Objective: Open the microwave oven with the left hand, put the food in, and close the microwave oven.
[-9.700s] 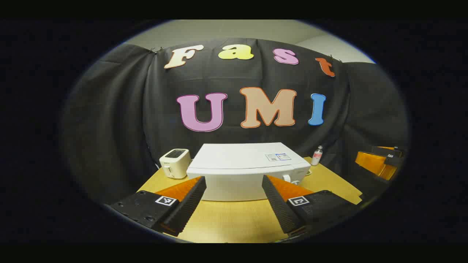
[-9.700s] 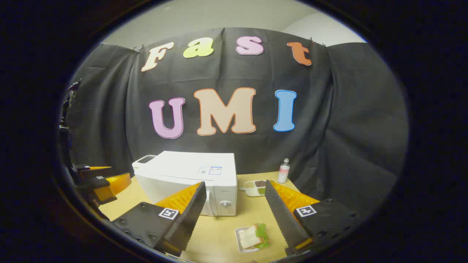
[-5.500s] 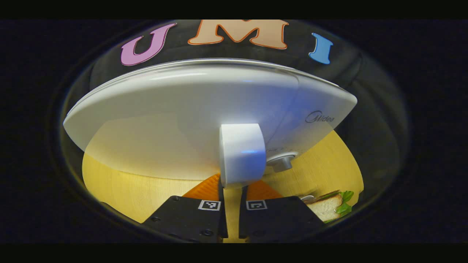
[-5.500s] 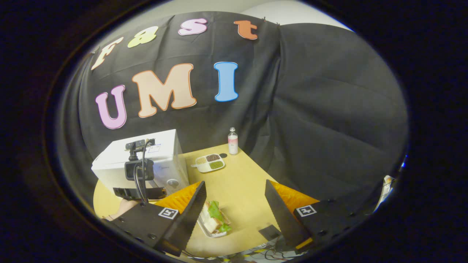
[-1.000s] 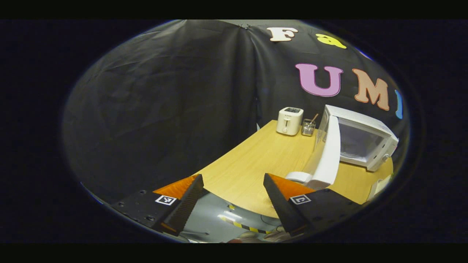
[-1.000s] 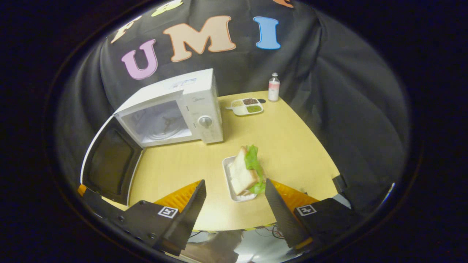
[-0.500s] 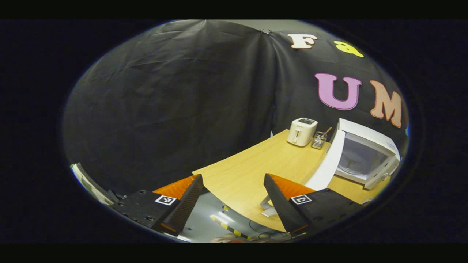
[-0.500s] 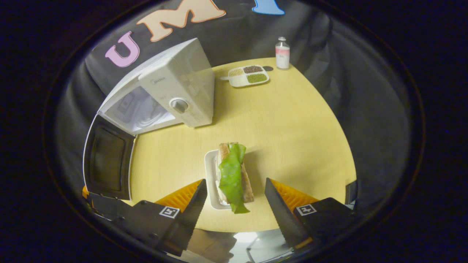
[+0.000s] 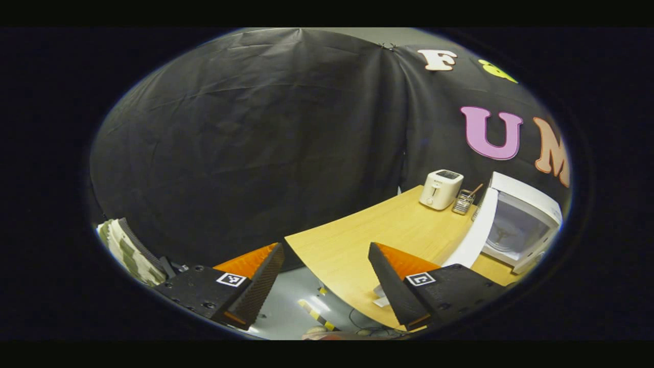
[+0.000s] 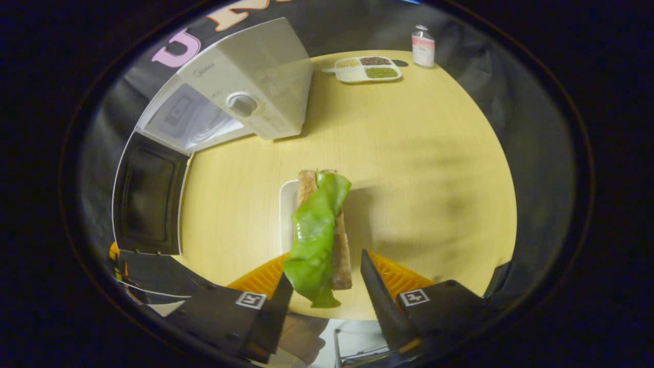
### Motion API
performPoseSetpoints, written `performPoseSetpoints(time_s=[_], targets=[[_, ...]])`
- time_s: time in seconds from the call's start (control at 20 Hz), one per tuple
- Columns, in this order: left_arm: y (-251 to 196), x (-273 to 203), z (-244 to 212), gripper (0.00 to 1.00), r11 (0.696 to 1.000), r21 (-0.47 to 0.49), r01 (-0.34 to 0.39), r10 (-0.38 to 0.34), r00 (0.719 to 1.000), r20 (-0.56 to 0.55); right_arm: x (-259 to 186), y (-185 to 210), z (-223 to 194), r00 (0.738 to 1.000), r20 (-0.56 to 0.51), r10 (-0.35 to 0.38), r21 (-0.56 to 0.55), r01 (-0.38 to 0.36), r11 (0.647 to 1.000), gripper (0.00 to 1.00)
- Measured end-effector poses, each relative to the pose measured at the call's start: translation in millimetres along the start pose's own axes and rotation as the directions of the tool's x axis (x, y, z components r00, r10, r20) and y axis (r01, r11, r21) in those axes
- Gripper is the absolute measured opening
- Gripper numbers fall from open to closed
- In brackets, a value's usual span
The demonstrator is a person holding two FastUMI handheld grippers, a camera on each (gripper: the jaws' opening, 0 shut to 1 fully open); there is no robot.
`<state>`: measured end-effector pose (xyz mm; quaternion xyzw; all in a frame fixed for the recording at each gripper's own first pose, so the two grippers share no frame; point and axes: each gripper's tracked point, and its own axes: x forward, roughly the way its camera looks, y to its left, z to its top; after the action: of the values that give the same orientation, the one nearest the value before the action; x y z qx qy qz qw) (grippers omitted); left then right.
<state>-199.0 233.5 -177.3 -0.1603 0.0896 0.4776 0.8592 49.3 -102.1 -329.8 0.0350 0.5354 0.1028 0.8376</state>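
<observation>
The white microwave [image 10: 255, 71] stands at the back left of the table with its door [image 10: 148, 194] swung wide open; in the left gripper view the microwave [image 9: 521, 225] is at the far right, its door [image 9: 477, 232] edge-on. A sandwich with green lettuce [image 10: 319, 230] stands on edge on a small white tray [image 10: 287, 204]. My right gripper [image 10: 324, 291] is open, looking down, with one finger on each side of the sandwich's near end. My left gripper [image 9: 324, 281] is open and holds nothing, off the table's near left edge.
A cream toaster [image 9: 440, 189] and a small utensil holder [image 9: 464, 201] stand at the back, left of the microwave. A divided dish of grains [image 10: 367, 69] and a small bottle [image 10: 423, 40] are at the far right. The wooden table [image 10: 419, 168] ends just below the sandwich.
The right gripper has come down over the sandwich and its fingers have narrowed a little around it. The left gripper has drawn back and turned left, away from the open door.
</observation>
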Motion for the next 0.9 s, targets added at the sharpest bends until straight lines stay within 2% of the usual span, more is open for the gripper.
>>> performPoseSetpoints(time_s=[0.05, 0.1, 0.35, 0.4, 0.6, 0.8, 0.9], targets=[[-3, -1, -1, 0.98, 1.000, 0.002, 0.004, -0.004, 1.000, -0.001, 3, 2, -2, 1.000, -0.009, 0.006, 0.000, -0.006, 1.000, 0.65], [-5, -2, -1, 0.98, 1.000, 0.006, 0.009, -0.009, 1.000, 0.000, 0, 5, -2, 1.000, -0.010, 0.020, 0.005, -0.020, 1.000, 0.75], [-11, -1, -3, 0.98, 0.998, 0.042, 0.039, -0.039, 0.999, -0.001, -1, 12, -3, 0.998, 0.000, 0.069, 0.080, -0.069, 0.994, 0.35], [-11, 0, -2, 0.97, 0.998, 0.045, 0.045, -0.046, 0.999, 0.003, -2, 14, -3, 0.997, 0.009, 0.075, 0.094, -0.075, 0.993, 0.41], [-4, 12, -6, 0.98, 0.997, 0.048, 0.060, -0.059, 0.998, -0.021, -17, 28, -1, 0.993, 0.054, 0.101, 0.142, -0.108, 0.984, 0.41], [0, 31, -5, 0.96, 0.995, 0.052, 0.083, -0.081, 0.996, -0.037, -34, 40, -5, 0.993, 0.100, 0.067, 0.162, -0.083, 0.983, 0.41], [-7, 42, -6, 0.98, 0.991, 0.058, 0.123, -0.120, 0.991, -0.056, -46, 51, -5, 0.989, 0.137, 0.058, 0.188, -0.084, 0.979, 0.41]])
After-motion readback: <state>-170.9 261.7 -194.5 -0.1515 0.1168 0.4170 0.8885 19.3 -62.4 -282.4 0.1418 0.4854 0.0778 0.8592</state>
